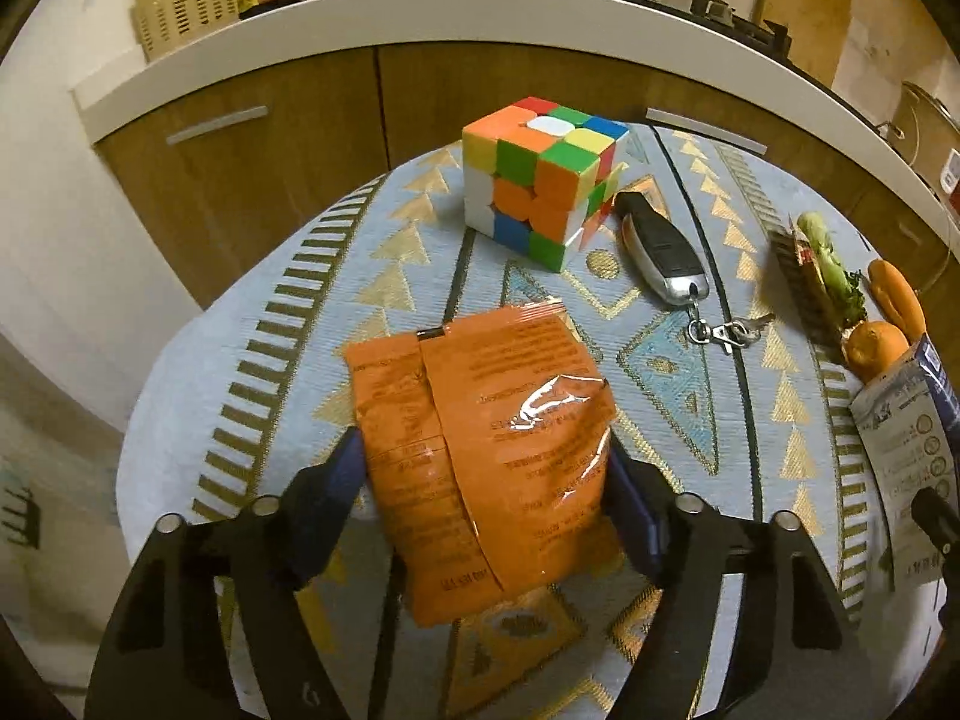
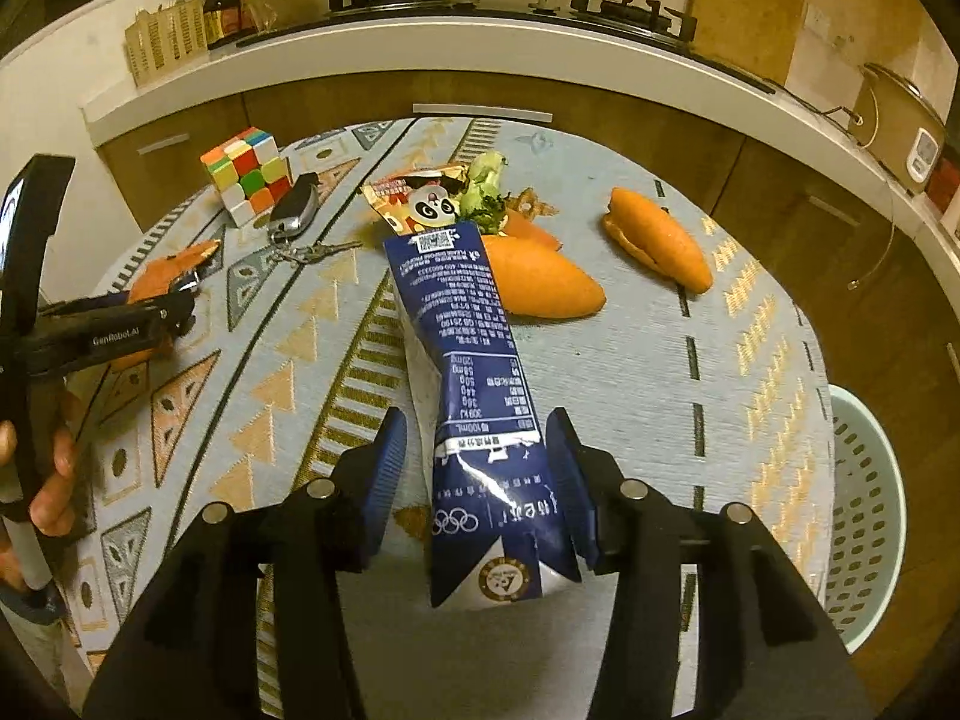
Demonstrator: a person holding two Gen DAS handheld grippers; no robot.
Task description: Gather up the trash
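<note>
An orange snack packet [image 1: 480, 450] sits between the fingers of my left gripper [image 1: 489, 468], and both blue pads press on its crinkled sides. A blue and white milk pouch [image 2: 468, 360] lies flat on the patterned tablecloth [image 2: 630, 372]. My right gripper [image 2: 474, 450] straddles its lower part with the jaws open. The right pad touches the pouch's edge, while a gap shows at the left pad. Beyond the pouch lie a panda-print wrapper [image 2: 426, 198], a lettuce scrap [image 2: 486, 180] and two orange peels [image 2: 540, 282] [image 2: 654, 246].
A Rubik's cube [image 1: 540, 180] and a car key on a ring [image 1: 660, 252] lie at the far side of the round table. A pale green perforated basket [image 2: 870, 510] stands below the table's right edge. Wooden cabinets and a white counter [image 2: 480, 42] run behind.
</note>
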